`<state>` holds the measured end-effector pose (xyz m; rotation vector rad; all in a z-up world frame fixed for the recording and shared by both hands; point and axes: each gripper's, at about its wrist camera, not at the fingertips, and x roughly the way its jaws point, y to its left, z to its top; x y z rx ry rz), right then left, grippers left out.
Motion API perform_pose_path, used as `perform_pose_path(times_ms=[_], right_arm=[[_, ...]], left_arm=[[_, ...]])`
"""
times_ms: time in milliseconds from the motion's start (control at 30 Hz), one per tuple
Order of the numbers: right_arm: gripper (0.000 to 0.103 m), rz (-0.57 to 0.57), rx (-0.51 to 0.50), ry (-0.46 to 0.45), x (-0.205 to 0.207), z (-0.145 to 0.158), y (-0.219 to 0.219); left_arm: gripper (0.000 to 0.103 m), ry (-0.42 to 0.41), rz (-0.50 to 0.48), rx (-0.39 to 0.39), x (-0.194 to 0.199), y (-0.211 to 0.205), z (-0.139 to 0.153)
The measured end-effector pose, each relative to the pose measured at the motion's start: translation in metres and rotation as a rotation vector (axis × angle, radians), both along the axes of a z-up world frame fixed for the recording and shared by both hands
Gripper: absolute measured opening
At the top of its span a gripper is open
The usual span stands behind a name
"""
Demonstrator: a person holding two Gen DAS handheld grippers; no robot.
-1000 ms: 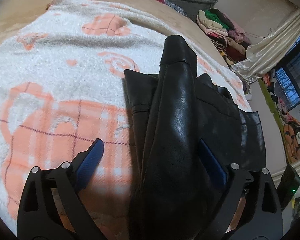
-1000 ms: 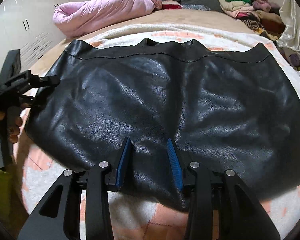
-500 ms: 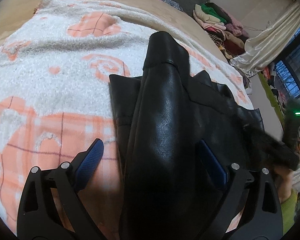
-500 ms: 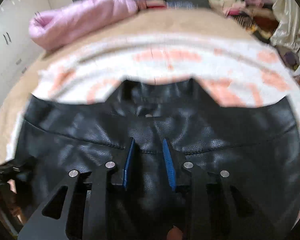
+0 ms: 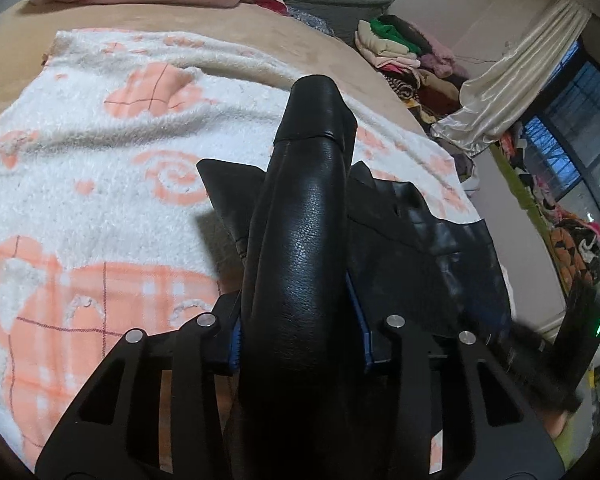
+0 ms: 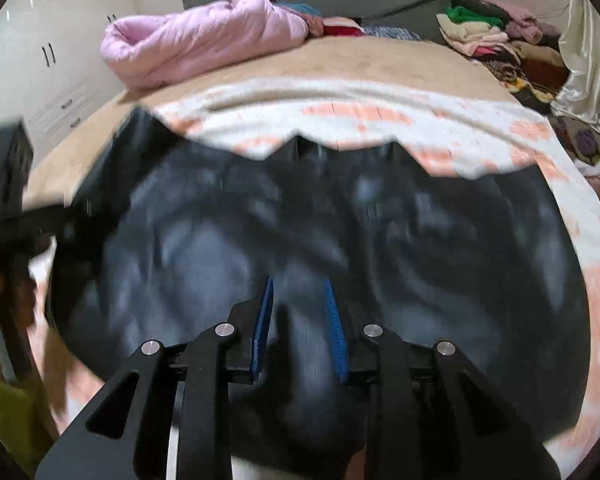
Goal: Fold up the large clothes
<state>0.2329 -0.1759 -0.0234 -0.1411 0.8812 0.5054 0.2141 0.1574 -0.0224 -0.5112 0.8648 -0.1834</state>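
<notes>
Garment: black leather-look jacket [image 6: 380, 248], lying on the patterned blanket [image 5: 100, 184] that covers the bed; its notched far edge points toward the pink quilt [image 6: 204, 44] at the head of the bed
Landmark: pink quilt; all places below are given against it
Left hand-held gripper [image 5: 298, 332]: on the jacket's side edge, at the end of the blanket far from the pink quilt; a second ago its jaws stood wide on either side of a raised ridge of leather, and they have just been closing; both blue pads now press against that ridge, so it is clenched on the jacket
Right hand-held gripper [image 6: 298, 328]: at the jacket's near hem, on the side away from the pink quilt; jaws have just been closing a little further, with a bunched fold of the jacket between the pads; grasping the jacket, though the view is blurred
Change in garment: earlier it lay flat and spread; now the left edge stands up as a tall ridge and the near hem is gathered and raised off the blanket
Meaning for task: judged as the grasp stage finished, both holds taken, the fold itself just under way
Next call: likely carrying the held edges across toward the pink quilt side
Risk: stiff, slick leather may slip from the pads
Clothes pile [image 5: 404, 44]: to the right of the pink quilt, not involved
</notes>
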Motion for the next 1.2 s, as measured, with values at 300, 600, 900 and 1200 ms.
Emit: perform_pose_path(times_ms=[300, 600, 900, 1200], right_arm=[[0.058, 0.192, 0.034, -0.204, -0.066, 0.01, 0.026], [0.08, 0.553, -0.308, -0.45, -0.136, -0.036, 0.117], [0.08, 0.504, -0.468, -0.638, -0.136, -0.053, 0.146], [0.027, 0.501, -0.469, -0.813, -0.162, -0.052, 0.133]], left_arm=[[0.032, 0.029, 0.001, -0.034, 0.004, 0.008, -0.009], [0.032, 0.035, -0.021, -0.092, 0.006, 0.016, -0.01], [0.032, 0.041, -0.018, -0.15, 0.006, 0.023, -0.014], [0.032, 0.007, -0.015, -0.146, 0.003, 0.02, -0.002]])
